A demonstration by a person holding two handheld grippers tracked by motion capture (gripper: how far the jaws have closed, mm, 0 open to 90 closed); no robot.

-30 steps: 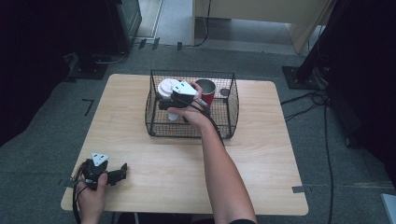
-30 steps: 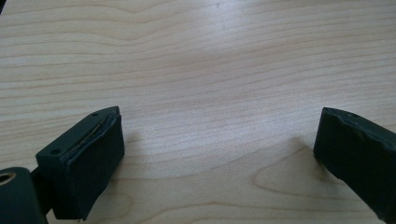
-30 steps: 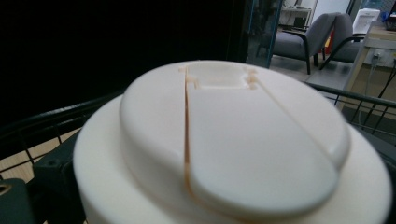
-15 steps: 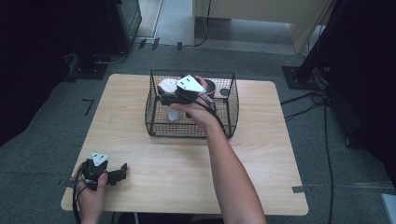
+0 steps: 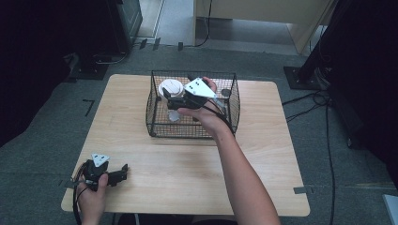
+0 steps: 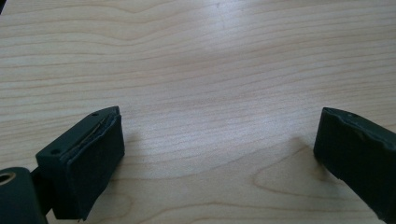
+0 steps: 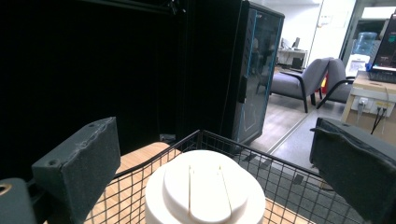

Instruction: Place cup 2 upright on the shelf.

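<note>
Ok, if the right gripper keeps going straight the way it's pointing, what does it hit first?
Most likely the white lid of the cup in the wire basket. In the right gripper view it sits centred between the open jaws of the right gripper, close ahead. The exact gap is hard to judge; beyond it comes the basket's far rim.

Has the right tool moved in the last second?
Yes. The right tool has risen within the wire basket and now stands open beside the white lidded cup.
</note>
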